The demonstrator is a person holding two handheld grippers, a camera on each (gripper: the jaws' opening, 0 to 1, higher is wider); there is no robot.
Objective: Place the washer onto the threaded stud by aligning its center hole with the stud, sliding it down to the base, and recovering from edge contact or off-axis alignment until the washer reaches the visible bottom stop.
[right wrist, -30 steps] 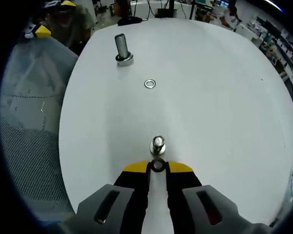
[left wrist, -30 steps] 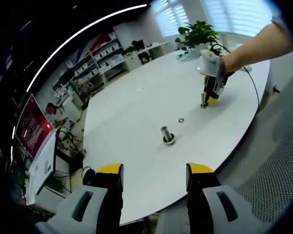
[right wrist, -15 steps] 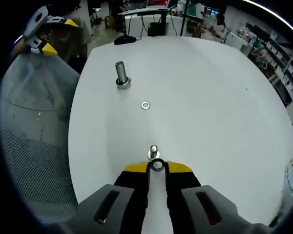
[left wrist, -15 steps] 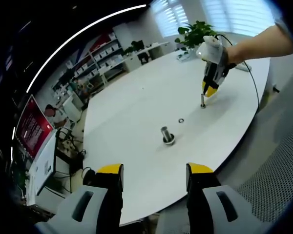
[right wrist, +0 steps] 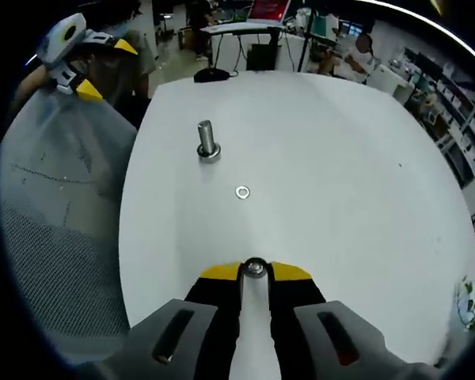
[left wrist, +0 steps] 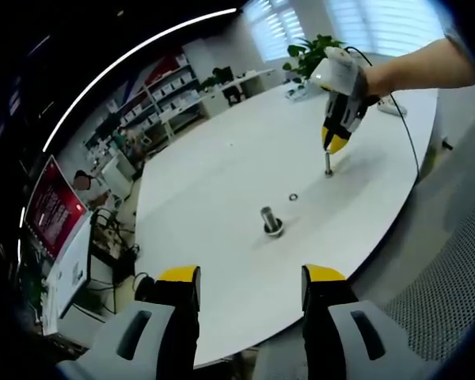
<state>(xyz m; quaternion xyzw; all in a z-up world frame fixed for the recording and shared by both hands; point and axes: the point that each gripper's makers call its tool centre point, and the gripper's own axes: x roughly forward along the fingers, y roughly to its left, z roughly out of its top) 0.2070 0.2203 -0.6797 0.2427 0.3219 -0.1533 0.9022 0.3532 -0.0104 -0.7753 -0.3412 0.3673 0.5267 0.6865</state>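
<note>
Two grippers: my right gripper point(right wrist: 256, 271) pinches probably a washer point(right wrist: 256, 268) above its stud point(left wrist: 328, 167); left gripper point(left wrist: 251, 279) gapes empty, parked near.

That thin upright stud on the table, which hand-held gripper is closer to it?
Right. The right hand-held gripper hangs just above the thin stud, while the left hand-held gripper sits back off the table's near edge.
</note>
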